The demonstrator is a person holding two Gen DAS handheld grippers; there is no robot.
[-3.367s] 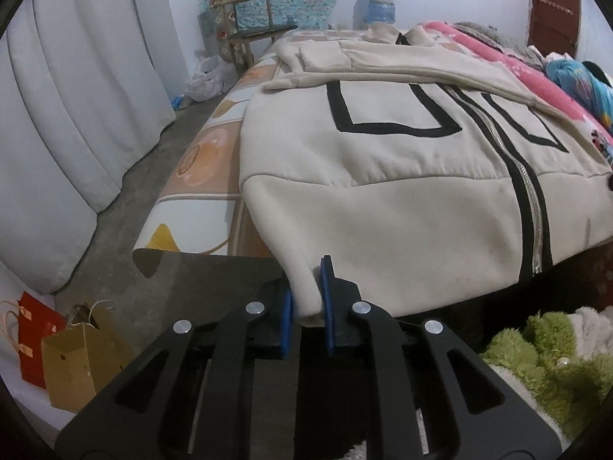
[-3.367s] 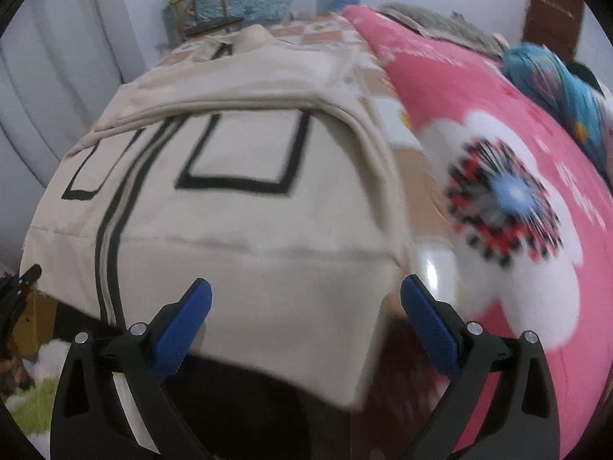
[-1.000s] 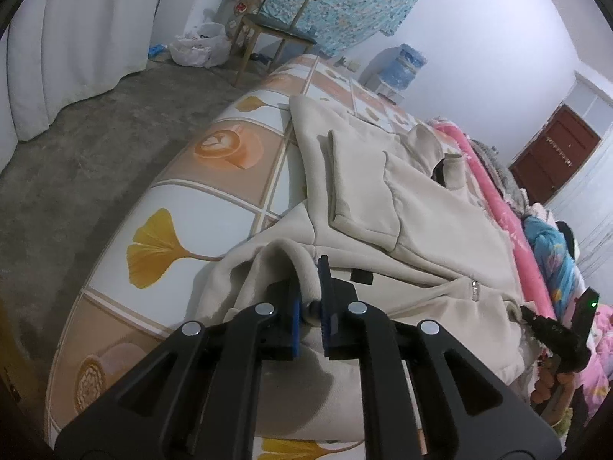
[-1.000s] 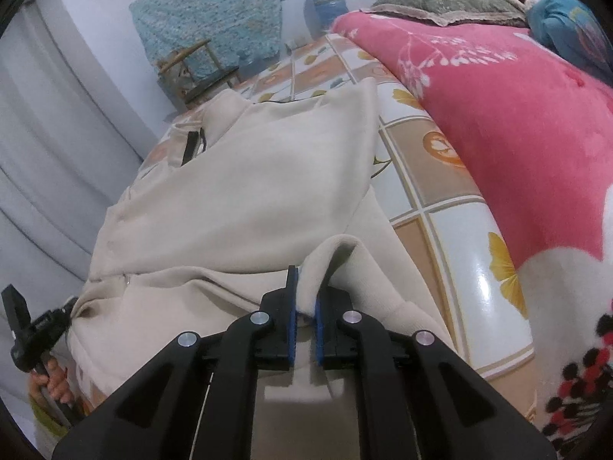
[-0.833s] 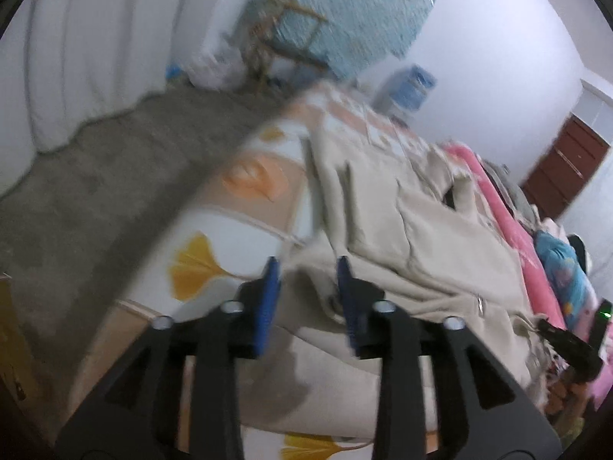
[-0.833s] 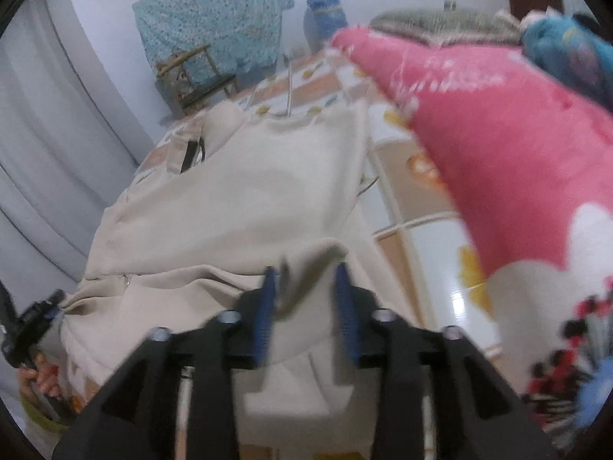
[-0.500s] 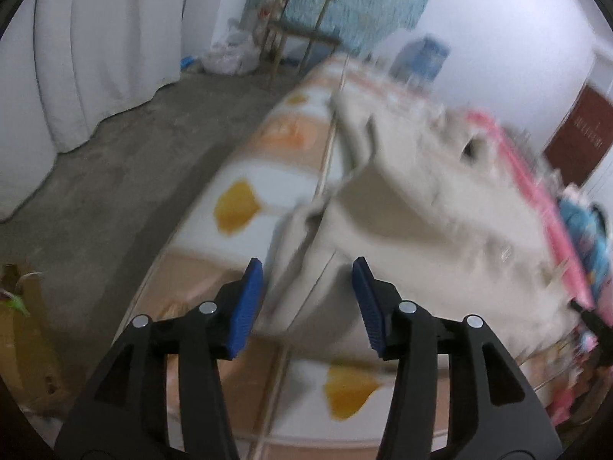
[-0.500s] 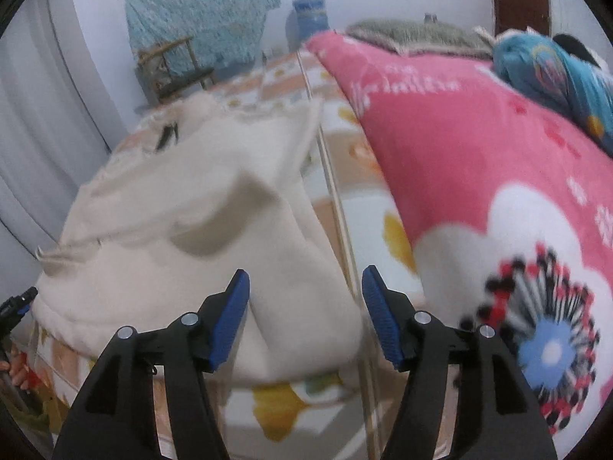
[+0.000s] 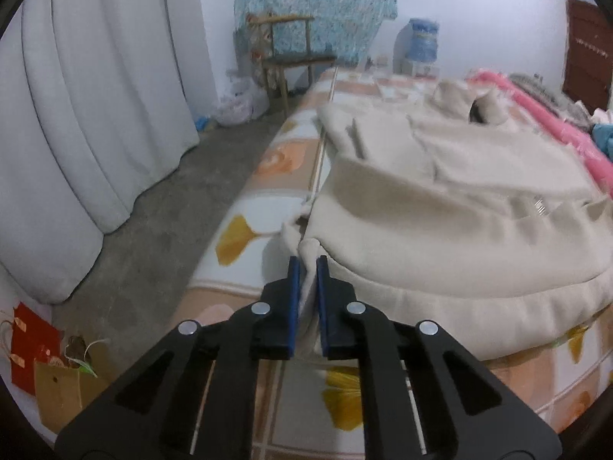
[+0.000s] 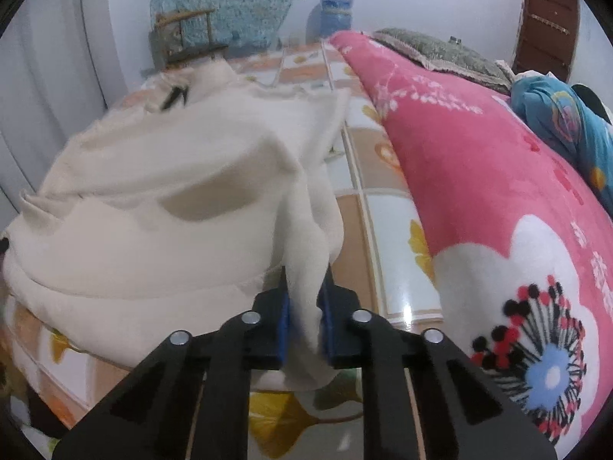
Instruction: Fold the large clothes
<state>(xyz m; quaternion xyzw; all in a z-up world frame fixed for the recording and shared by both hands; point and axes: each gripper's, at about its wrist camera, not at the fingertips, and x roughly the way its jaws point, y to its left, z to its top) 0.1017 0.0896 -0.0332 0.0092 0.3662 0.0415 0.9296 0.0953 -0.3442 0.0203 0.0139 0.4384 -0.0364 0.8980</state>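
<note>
A cream hooded jacket (image 9: 440,222) lies folded in half on the bed, its doubled edge toward me. In the left wrist view my left gripper (image 9: 306,264) sits at the jacket's near left corner, jaws closing, with a bunched bit of cream cloth pinched between the blue pads. In the right wrist view the jacket (image 10: 172,230) fills the left half. My right gripper (image 10: 304,274) is at its near right corner, jaws closing, and a thick fold of cloth stands up between the pads.
The bed sheet (image 9: 245,230) has orange and yellow leaf tiles. A pink flowered blanket (image 10: 479,191) and a blue bundle (image 10: 555,115) lie to the right. White curtains (image 9: 95,115), a wooden chair (image 9: 295,57) and paper bags (image 9: 57,391) stand on the left floor.
Both grippers let go of the hem they had carried over, opened wide, drew back toward the near edge, and closed again on the folded jacket's side corners.
</note>
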